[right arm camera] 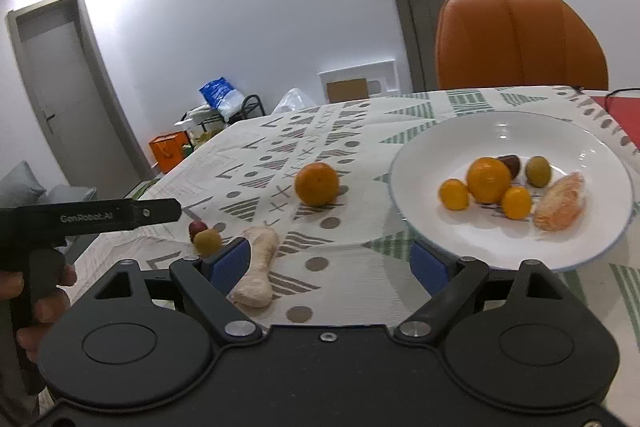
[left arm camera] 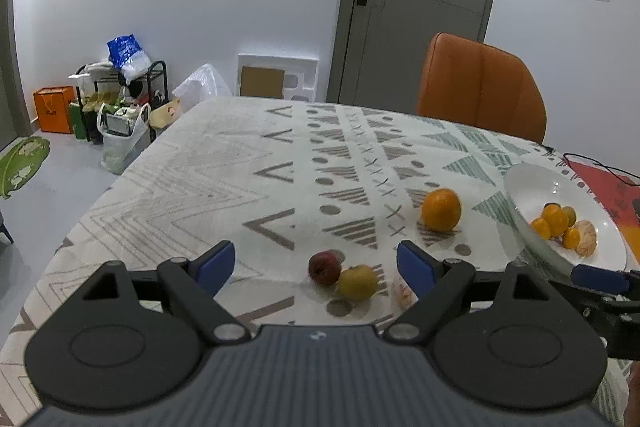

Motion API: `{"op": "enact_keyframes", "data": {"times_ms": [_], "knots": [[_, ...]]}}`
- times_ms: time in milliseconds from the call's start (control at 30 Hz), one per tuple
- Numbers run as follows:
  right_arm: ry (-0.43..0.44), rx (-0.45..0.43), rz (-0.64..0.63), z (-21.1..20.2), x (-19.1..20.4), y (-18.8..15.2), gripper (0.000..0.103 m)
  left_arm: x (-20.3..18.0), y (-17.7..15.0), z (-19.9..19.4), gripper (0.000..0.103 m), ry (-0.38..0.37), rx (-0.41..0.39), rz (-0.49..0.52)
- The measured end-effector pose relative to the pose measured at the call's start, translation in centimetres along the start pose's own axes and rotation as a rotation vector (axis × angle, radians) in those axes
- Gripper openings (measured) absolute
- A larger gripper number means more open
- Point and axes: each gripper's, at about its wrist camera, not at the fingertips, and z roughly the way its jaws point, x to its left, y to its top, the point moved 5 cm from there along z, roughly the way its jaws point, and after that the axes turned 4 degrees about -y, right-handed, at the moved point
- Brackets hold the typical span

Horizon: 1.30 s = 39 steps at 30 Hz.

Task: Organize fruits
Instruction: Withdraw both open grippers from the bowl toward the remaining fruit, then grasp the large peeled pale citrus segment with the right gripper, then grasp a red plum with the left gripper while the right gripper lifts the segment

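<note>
Left wrist view. The left hand-held gripper [left arm camera: 316, 261] is released, jaws wide and empty, pitched down toward the counter [left arm camera: 200, 163]. Two small fruits lie touching each other just beyond the gap between the jaws: a red fruit [left arm camera: 324, 267] on the left and a yellow-green fruit [left arm camera: 357, 282] on the right. A peeled piece [left arm camera: 402, 293] lies against the inner side of the right pad and is partly hidden by it. A loose orange [left arm camera: 441, 209] sits farther out and to the right, apart from the plate [left arm camera: 532, 183], which already holds several small fruits. Judged step: approach and pick one of the near fruits. To do it well, centre one fruit only between the pads, because the pair touch and a closing jaw would likely push the second one away. Come down until the pads bracket the widest part, then close gently; both fruits are round and apt to roll on the cloth.

Right wrist view. The right hand-held gripper [right arm camera: 330, 263] is likewise released and empty. The peeled piece [right arm camera: 258, 267] lies at its left pad, partly behind it. The orange [right arm camera: 317, 184] is ahead and slightly left; the plate [right arm camera: 416, 163] lies ahead right, its near rim just past the right pad. The left tool [right arm camera: 100, 215] extends in from the left toward the two small fruits.
</note>
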Motion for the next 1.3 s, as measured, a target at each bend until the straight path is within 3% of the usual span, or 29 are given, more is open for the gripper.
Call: {"op": "enact_keyframes", "data": {"times_ms": [667, 933, 1033, 1133, 1300], "knots": [[0.066, 0.085, -0.096, 3.9, 5.0, -0.7, 0.085, 3.3, -1.5, 0.3, 0.084, -0.016, 0.026, -0.030], [0.075, 0.118, -0.118, 5.8, 6.2, -0.9, 0.079, 4.0, -1.3, 0.3, 0.079, -0.028, 0.016, -0.025], [0.064, 0.116, -0.146, 6.2, 6.5, -1.1, 0.072, 4.0, -1.3, 0.7, 0.077, -0.032, 0.020, -0.030], [0.058, 0.119, -0.200, 6.4, 6.8, -0.9, 0.041, 3.9, -1.4, 1.0, 0.072, -0.041, 0.024, -0.023], [0.073, 0.138, -0.174, 6.1, 6.2, -0.5, 0.036, 3.4, -1.4, 1.7, 0.062, -0.057, 0.037, -0.011]]}}
